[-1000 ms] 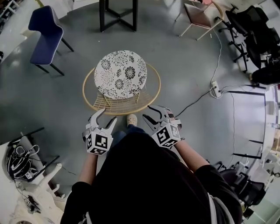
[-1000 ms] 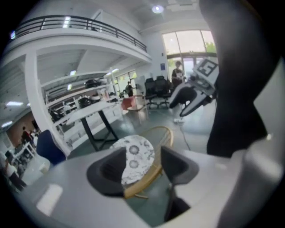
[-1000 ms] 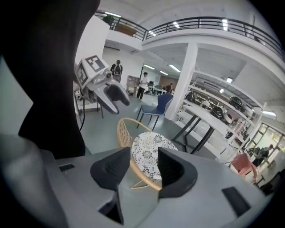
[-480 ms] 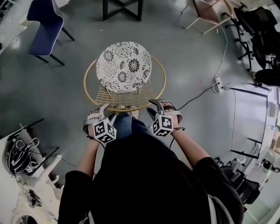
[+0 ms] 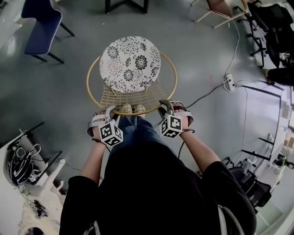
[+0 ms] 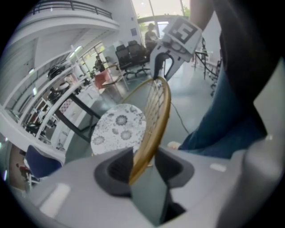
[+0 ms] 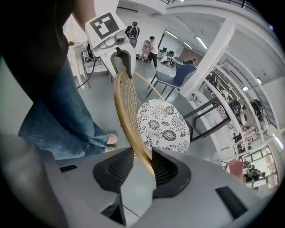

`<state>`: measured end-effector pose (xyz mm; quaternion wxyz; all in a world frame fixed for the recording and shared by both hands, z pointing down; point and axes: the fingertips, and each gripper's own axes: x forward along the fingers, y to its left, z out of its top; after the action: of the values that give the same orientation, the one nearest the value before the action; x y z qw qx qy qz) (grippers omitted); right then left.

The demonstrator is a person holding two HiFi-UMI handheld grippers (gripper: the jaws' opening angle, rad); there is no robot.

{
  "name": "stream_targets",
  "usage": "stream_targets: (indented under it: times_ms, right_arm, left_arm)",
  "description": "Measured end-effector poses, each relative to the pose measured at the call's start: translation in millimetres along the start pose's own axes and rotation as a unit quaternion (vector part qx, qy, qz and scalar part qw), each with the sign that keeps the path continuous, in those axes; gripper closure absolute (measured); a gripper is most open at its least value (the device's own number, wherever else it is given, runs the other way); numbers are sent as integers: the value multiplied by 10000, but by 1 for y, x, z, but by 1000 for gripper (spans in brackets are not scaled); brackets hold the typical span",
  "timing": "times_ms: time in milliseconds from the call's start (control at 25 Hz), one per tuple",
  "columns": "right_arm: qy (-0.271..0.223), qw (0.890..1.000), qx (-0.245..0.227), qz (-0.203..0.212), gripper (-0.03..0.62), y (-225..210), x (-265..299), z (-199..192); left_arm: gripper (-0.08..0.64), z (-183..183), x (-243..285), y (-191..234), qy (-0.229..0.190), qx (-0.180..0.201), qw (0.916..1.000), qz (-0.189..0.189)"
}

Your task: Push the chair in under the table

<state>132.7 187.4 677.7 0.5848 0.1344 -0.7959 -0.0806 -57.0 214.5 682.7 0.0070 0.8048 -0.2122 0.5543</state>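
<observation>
Chair (image 5: 130,64) stands on grey floor (image 5: 64,96), well short of the black table (image 5: 126,5). The left gripper (image 5: 104,114) and right gripper (image 5: 171,106), whose jaws have just been closing, pinch its rattan back rim (image 5: 131,112) for a two-handed push.

I have the chair (image 5: 131,69) straight ahead, my left tongs (image 5: 108,111) and right tongs (image 5: 167,104) on its near rim; the table (image 5: 107,6) stands beyond it.

The edge crops the table (image 5: 126,5); the chair (image 5: 130,64) hides its legs.
</observation>
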Motion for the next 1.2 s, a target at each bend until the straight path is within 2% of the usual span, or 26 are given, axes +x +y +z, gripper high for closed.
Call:
stream_targets:
  times_ms: [200, 520, 1200]
  right_arm:
    - [178, 9998, 32, -69, 466, 0, 3, 0]
    - [380, 9986, 343, -120, 466, -10, 9, 7]
    - [590, 9953, 694, -323, 465, -95, 48, 35]
  left_arm:
    - [423, -4, 3, 2, 23, 97, 9999, -88]
    - [414, -7, 6, 18, -11, -8, 9998, -213]
    - [394, -8, 35, 125, -83, -160, 9996, -218]
